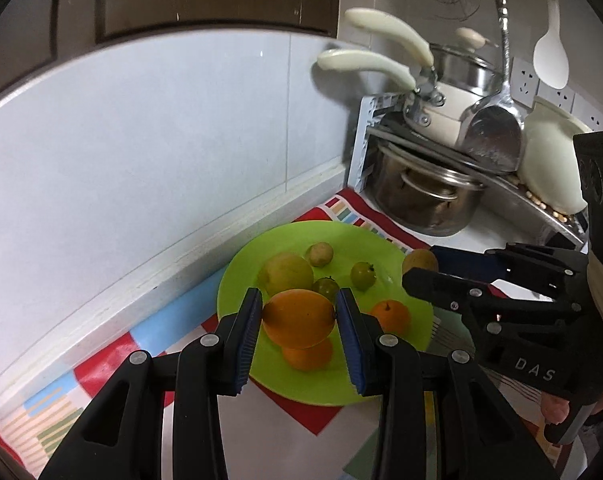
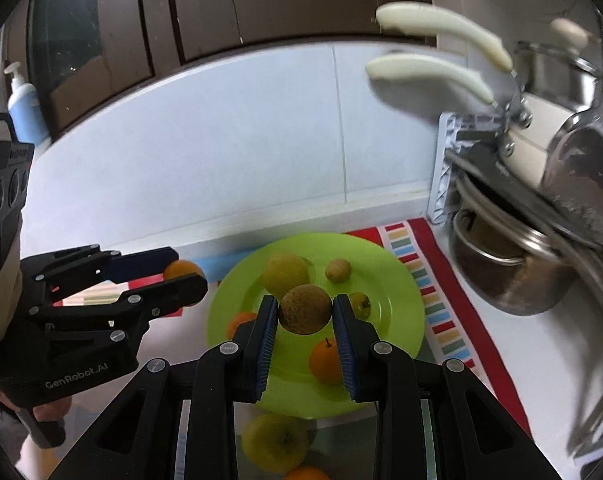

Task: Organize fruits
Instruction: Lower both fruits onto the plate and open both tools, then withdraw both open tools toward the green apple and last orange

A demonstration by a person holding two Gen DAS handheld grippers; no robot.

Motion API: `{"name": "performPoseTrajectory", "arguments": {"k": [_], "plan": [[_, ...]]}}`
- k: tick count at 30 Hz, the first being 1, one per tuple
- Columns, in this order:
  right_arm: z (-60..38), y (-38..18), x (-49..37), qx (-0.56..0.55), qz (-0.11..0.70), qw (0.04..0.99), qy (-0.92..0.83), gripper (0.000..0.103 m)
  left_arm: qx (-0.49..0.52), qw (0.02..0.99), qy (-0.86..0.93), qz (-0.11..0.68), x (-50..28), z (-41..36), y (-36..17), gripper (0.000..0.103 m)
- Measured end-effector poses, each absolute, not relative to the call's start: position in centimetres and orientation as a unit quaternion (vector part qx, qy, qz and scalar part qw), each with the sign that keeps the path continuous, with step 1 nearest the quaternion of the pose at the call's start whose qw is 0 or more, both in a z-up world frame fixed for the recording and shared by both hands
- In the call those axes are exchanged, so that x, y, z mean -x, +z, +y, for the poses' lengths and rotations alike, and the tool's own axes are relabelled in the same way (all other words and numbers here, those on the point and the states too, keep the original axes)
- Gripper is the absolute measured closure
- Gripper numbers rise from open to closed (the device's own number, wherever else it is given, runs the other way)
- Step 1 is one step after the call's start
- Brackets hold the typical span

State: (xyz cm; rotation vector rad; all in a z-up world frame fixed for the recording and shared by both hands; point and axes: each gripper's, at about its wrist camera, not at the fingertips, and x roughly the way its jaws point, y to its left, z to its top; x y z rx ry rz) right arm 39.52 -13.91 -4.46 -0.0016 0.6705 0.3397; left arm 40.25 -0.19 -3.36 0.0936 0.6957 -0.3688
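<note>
My left gripper [image 1: 299,312] is shut on an orange fruit [image 1: 298,317] and holds it above the green plate [image 1: 353,240]. My right gripper [image 2: 305,314] is shut on a brown round fruit [image 2: 304,309] above the same plate [image 2: 397,280]. On the plate lie a large yellow-green fruit [image 1: 285,272], small green fruits [image 1: 363,275], a small brownish fruit [image 1: 319,254] and oranges [image 1: 391,314]. The right gripper with its brown fruit [image 1: 419,261] shows at the right of the left wrist view. The left gripper with its orange [image 2: 181,270] shows at the left of the right wrist view.
Stacked steel pots [image 1: 425,196], white-handled pans [image 1: 433,100], a ladle [image 1: 493,132] and a white bowl [image 1: 549,160] stand on a rack at the right. A tiled wall [image 1: 161,140] runs behind. A yellow apple [image 2: 275,446] and an orange [image 2: 305,473] lie below the right gripper.
</note>
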Motion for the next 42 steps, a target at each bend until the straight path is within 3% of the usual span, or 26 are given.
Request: {"name": "performPoseTrajectory", "arguments": {"k": [17, 20, 23, 32, 34, 39, 42], "plan": [[-13.9, -7.0, -42.9, 0.006, 0.347, 0.924, 0.159, 0.073, -0.052, 0.916, -0.184, 0.354, -43.5, -0.8, -6.0, 0.064], [-14.0, -6.6, -42.6, 0.008, 0.346, 0.926, 0.147, 0.061, -0.048, 0.919, -0.179, 0.349, -42.9, -0.5, -5.4, 0.062], [-14.2, -5.8, -41.7, 0.010, 0.338, 0.930, 0.140, 0.061, -0.059, 0.922, -0.173, 0.342, -42.0, -0.5, -4.6, 0.061], [-14.5, -2.6, -36.7, 0.026, 0.297, 0.946, 0.130, 0.060, -0.086, 0.936, -0.160, 0.301, -36.2, -0.4, -1.4, 0.041], [-14.5, -2.0, -35.4, 0.030, 0.290, 0.948, 0.127, 0.052, -0.088, 0.942, -0.152, 0.286, -34.7, -0.2, -0.7, 0.031], [-14.6, -0.5, -31.8, 0.038, 0.268, 0.956, 0.114, 0.042, -0.093, 0.946, -0.153, 0.270, -31.8, 0.0, 0.5, 0.021], [-14.7, 0.0, -30.1, 0.040, 0.255, 0.960, 0.110, 0.041, -0.099, 0.950, -0.148, 0.258, -30.1, 0.1, 1.0, 0.016]]}}
